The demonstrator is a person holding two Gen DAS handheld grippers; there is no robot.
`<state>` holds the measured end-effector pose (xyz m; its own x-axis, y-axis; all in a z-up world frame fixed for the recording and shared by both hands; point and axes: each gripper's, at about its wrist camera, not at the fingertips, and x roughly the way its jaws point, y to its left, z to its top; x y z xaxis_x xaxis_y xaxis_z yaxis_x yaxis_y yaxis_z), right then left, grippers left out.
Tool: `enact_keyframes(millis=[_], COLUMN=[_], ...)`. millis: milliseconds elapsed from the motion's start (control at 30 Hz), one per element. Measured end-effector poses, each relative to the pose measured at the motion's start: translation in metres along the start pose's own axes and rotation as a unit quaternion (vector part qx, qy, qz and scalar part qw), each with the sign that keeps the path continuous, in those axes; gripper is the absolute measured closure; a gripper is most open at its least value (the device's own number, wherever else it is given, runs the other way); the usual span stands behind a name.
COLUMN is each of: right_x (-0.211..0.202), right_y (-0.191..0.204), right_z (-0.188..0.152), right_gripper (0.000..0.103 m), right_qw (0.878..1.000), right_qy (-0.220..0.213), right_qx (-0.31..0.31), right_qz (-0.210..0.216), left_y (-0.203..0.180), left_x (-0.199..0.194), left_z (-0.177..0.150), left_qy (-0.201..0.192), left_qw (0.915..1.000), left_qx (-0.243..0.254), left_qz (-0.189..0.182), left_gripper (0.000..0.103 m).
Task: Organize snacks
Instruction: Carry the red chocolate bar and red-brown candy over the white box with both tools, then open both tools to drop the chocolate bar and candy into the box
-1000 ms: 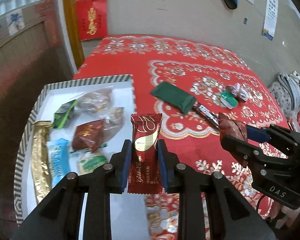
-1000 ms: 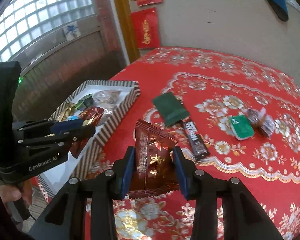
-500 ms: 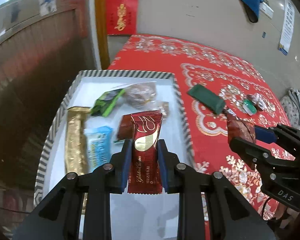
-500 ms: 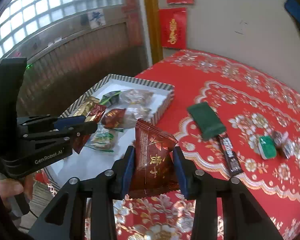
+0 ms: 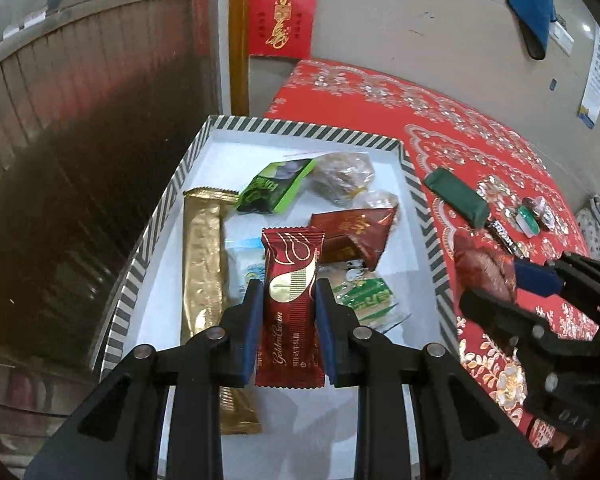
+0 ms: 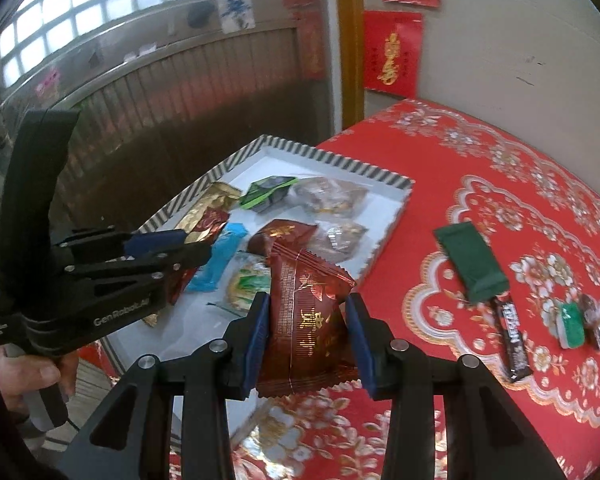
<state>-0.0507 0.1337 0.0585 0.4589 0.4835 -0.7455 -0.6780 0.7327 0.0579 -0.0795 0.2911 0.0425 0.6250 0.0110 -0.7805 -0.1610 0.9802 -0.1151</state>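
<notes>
Your left tongs [image 5: 289, 312] are pinching a slim dark-red foil bar wrapper with gold lettering [image 5: 291, 304] by its long sides, holding it upright over the white tray with a black-and-white striped rim [image 5: 300, 130]. Your right tongs [image 6: 307, 332] are gripping a wider, crinkled dark-red snack packet with gold characters [image 6: 306, 320], which is hanging over the tray's near corner and the red floral cloth on the tabletop [image 6: 480, 184]. In the tray, a long gold foil bar [image 5: 204, 280], a green packet [image 5: 274, 188] and other wrapped snacks are lying. Out on the cloth, a dark green pouch [image 6: 472, 264] and a black bar [image 6: 514, 340] are sitting, well apart from both tongs.
</notes>
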Motion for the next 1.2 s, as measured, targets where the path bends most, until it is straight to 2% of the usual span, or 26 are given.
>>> enact_keyframes(millis=[467, 733, 900, 933, 1033, 1067, 1133, 1200], right_x=[0.032, 0.043, 0.046, 0.045, 0.039, 0.036, 0.027, 0.019], right_y=[0.042, 0.048, 0.046, 0.046, 0.043, 0.041, 0.033, 0.026], right_z=[-0.012, -0.018, -0.019, -0.02, -0.019, -0.019, -0.017, -0.017], right_gripper=[0.064, 0.062, 0.06, 0.059, 0.052, 0.051, 0.046, 0.038], right_qw=[0.998, 0.997, 0.995, 0.995, 0.996, 0.996, 0.996, 0.996], right_qy=[0.042, 0.056, 0.061, 0.06, 0.052, 0.049, 0.038, 0.028], right_qx=[-0.031, -0.034, -0.022, -0.022, -0.016, -0.011, 0.001, 0.013], right_qz=[0.041, 0.048, 0.07, 0.07, 0.075, 0.076, 0.08, 0.081], left_y=[0.012, 0.012, 0.014, 0.015, 0.016, 0.015, 0.011, 0.006], left_x=[0.012, 0.018, 0.021, 0.022, 0.022, 0.02, 0.016, 0.013], left_z=[-0.001, -0.001, 0.0, 0.0, 0.0, 0.0, 0.001, 0.003], left_qy=[0.006, 0.012, 0.019, 0.02, 0.022, 0.017, 0.008, 0.004], left_qw=[0.9999, 0.9998, 0.9995, 0.9994, 0.9992, 0.9993, 0.9994, 0.9995], left_qx=[-0.01, -0.013, -0.025, -0.025, -0.033, -0.033, -0.028, -0.023], left_qz=[0.006, 0.008, 0.008, 0.01, 0.006, 0.009, 0.016, 0.021], left_gripper=[0.08, 0.08, 0.076, 0.074, 0.044, 0.039, 0.038, 0.032])
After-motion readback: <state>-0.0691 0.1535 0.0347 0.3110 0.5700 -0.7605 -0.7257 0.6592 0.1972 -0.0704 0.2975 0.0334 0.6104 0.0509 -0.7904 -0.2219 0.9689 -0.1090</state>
